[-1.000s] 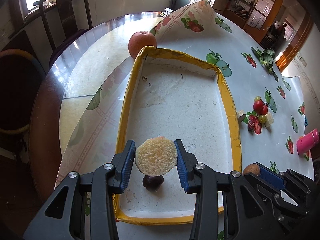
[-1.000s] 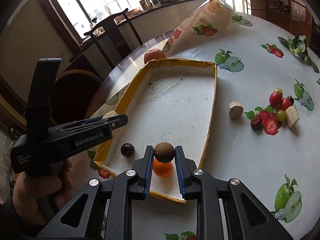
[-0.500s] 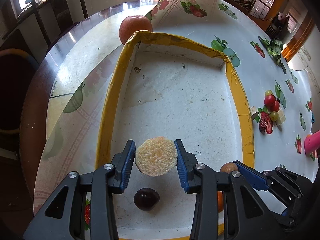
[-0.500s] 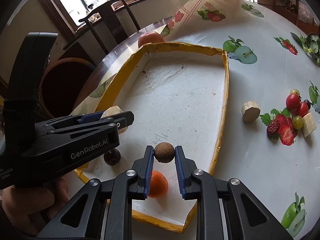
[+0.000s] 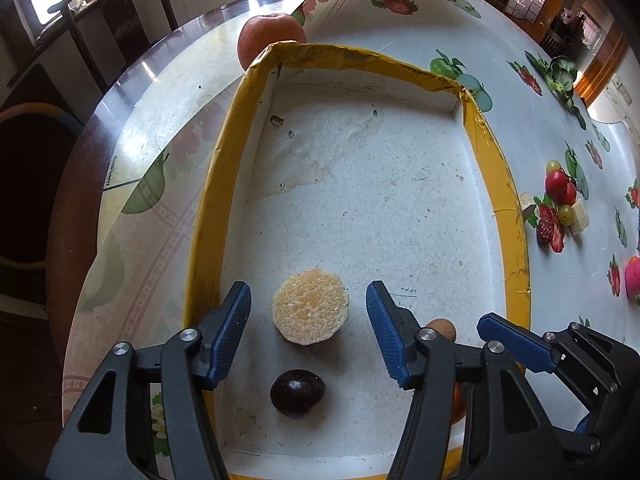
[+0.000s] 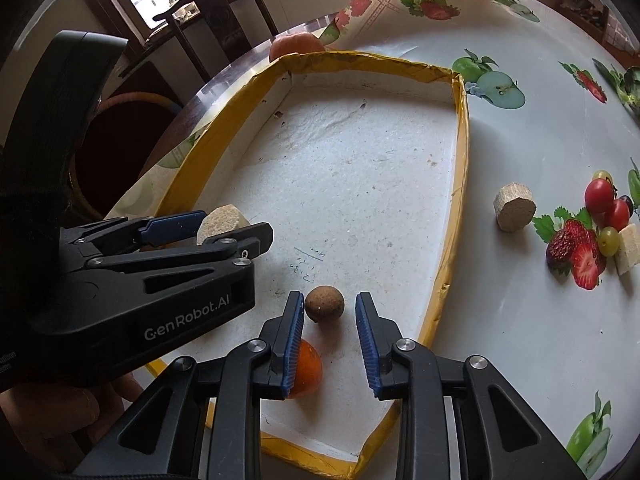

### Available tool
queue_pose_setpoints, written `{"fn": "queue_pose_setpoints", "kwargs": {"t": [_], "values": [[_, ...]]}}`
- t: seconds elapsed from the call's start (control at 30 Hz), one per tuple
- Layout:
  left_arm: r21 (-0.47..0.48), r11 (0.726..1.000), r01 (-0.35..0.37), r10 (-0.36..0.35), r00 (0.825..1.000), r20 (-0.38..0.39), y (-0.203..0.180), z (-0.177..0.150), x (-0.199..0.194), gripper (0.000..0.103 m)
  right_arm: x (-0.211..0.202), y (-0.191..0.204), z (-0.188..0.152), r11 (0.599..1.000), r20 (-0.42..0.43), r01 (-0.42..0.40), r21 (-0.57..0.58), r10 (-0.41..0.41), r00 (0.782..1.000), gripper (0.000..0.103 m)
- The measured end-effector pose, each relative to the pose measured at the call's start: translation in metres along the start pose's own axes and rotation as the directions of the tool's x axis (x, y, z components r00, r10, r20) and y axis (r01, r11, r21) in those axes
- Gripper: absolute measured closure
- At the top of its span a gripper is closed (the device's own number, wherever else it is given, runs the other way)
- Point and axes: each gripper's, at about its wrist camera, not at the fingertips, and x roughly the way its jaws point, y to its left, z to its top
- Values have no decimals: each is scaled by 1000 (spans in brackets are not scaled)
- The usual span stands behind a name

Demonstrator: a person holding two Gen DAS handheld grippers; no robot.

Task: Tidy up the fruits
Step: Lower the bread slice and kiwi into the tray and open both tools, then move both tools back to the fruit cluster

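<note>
Left wrist view: left gripper (image 5: pixel 308 320) jaws just opened wide, clear gap each side of pale round spongy slice (image 5: pixel 310 306), which rests on white tray floor. Dark plum (image 5: pixel 297 391) nearer. Yellow-rimmed tray (image 5: pixel 208 200) on fruit-print table; apple (image 5: pixel 268 38) beyond far rim.

Right wrist view: right gripper (image 6: pixel 329 336) jaws just parted; small brown ball (image 6: pixel 324 303) on tray floor between them, close to left pad, contact unclear. Orange (image 6: pixel 307 368) nearer, partly hidden by left jaw. Cork-like chunk (image 6: pixel 514 206) outside tray, right.
</note>
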Motion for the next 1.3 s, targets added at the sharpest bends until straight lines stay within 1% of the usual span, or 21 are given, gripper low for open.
{"fn": "queue_pose_setpoints", "kwargs": {"t": [0.07,0.23,0.4,0.77,0.97,1.3], "values": [[-6,1000,1,-1,1000,4,3,0,-4,44,-8,2,-1,1000,11,-3,0,3,1000,69],[-14,1000,8,-8,1000,30,5,-1,-20,44,-34,0,-8,1000,51,-10,16,9,999,69],[-8,1000,25,-25,998,55,-2,-1,-34,44,-63,-11,-21,998,97,-7,56,2,995,69],[54,997,56,-60,995,83,-34,-11,-58,44,-103,-54,-50,985,142,21,170,-45,989,69],[91,993,69,-77,994,82,-53,-16,-67,44,-121,-77,-65,973,164,30,227,-69,984,69],[143,986,85,-96,993,71,-81,-21,-71,44,-139,-115,-88,947,178,54,317,-115,977,69]]}}
